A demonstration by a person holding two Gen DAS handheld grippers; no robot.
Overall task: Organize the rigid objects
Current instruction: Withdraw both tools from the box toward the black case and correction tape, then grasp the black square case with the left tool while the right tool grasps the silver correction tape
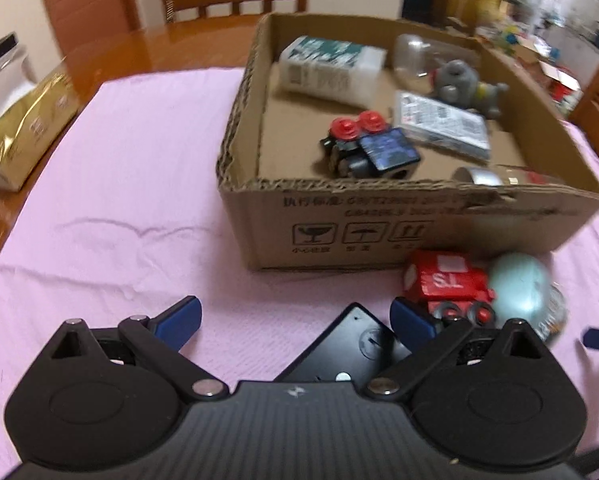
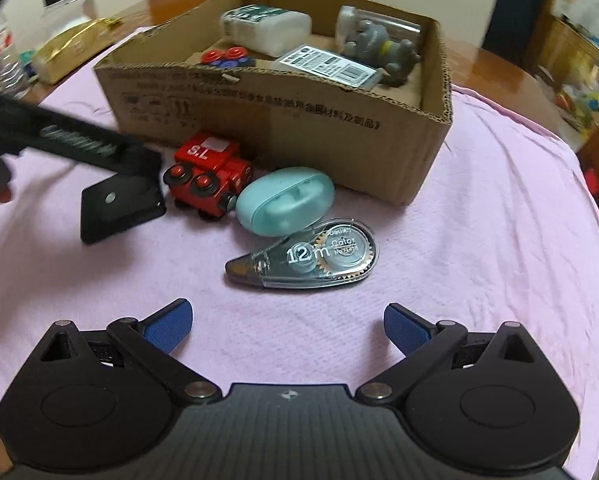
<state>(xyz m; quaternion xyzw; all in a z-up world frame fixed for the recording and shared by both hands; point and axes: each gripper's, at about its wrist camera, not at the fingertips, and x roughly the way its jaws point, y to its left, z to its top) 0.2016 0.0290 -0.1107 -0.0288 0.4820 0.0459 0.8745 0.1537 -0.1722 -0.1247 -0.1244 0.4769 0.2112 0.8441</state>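
Rigid objects lie on a pink cloth [image 2: 479,216] and in a cardboard box [image 2: 403,148]. Nearest, the left gripper [image 1: 295,318] spreads wide over a flat black plate [image 1: 353,350], half hidden beneath its body. The right gripper [image 2: 287,322] gapes, holding nothing. Beyond it lies a correction tape [image 2: 315,262], then a teal case [image 2: 285,200] and red toy train [image 2: 209,172] beside the box wall. Inside the box, a dark toy car [image 1: 369,148] is blurred, and a silver-capped item [image 1: 495,178] is partly cut off by the rim.
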